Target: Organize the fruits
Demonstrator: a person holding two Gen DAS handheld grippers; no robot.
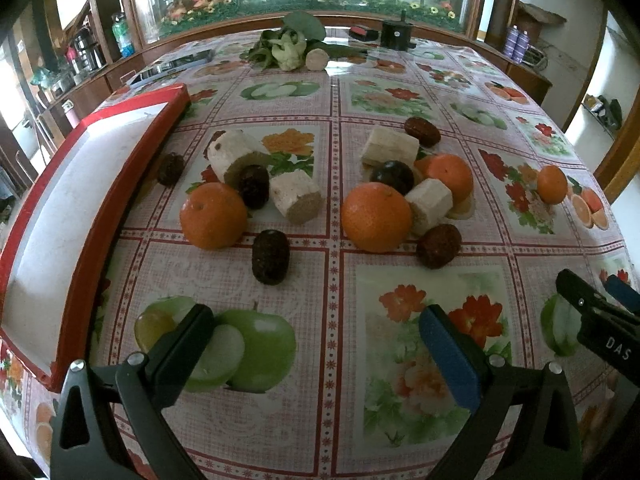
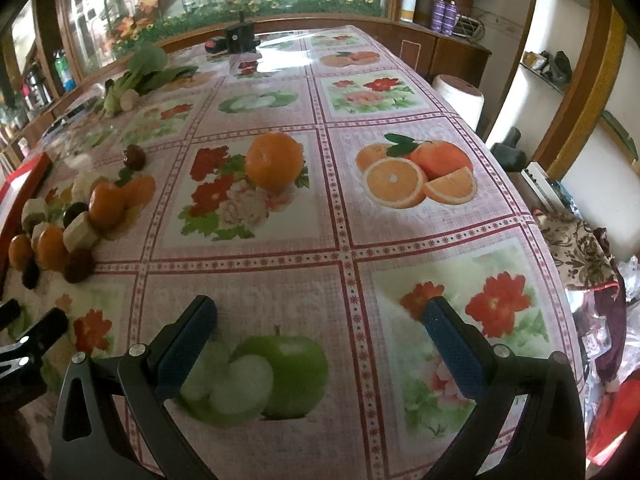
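In the left wrist view several oranges [image 1: 213, 216], dark red dates [image 1: 271, 256] and pale sugarcane pieces [image 1: 296, 197] lie scattered mid-table beside a red-rimmed white tray [image 1: 132, 128] at the left. One orange [image 1: 552, 184] lies apart at the right; it also shows in the right wrist view [image 2: 274, 160]. My left gripper [image 1: 316, 340] is open and empty, hovering short of the fruits. My right gripper [image 2: 320, 340] is open and empty above the printed tablecloth, with the fruit pile [image 2: 80, 220] to its left.
Leafy greens [image 1: 284, 46] and a black device [image 1: 396, 34] sit at the table's far end. The right gripper's fingers [image 1: 592, 312] show at the left view's right edge. A wooden cabinet with glass runs behind. Clutter [image 2: 580, 248] lies past the table's right edge.
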